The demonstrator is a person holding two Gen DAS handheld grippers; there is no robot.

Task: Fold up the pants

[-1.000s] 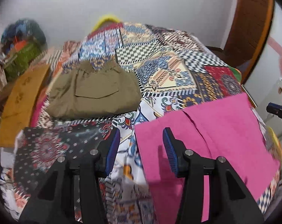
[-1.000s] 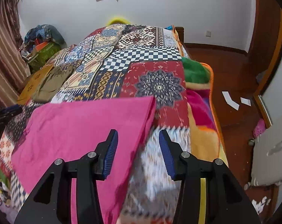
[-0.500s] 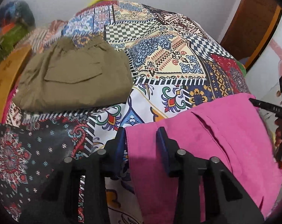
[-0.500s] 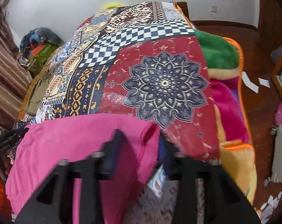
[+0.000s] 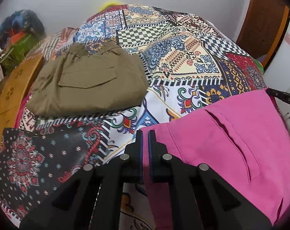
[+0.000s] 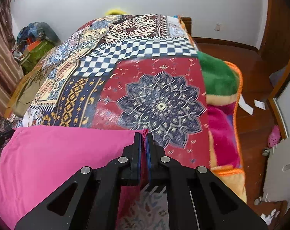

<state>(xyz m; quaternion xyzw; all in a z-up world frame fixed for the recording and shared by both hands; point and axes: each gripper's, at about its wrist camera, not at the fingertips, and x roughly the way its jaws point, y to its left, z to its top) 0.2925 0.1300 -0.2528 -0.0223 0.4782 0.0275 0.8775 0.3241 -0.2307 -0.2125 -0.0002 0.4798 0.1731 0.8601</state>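
Both grippers have dropped and closed: left gripper (image 5: 145, 134) and right gripper (image 6: 143, 134) clamp the soft, limp pink pants' (image 5: 231, 143) lower-frame corners.

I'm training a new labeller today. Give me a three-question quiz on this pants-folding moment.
1. True or false: both grippers are shut on the pink pants.
2. Which garment lies already folded farther up the bed? A) olive pants B) a white shirt C) a blue towel
3. Which side of the pink pants does the right gripper hold, seen from its own camera?

Key: 1 true; 2 A; 3 the right-hand corner; the left gripper pinches the opposite edge.
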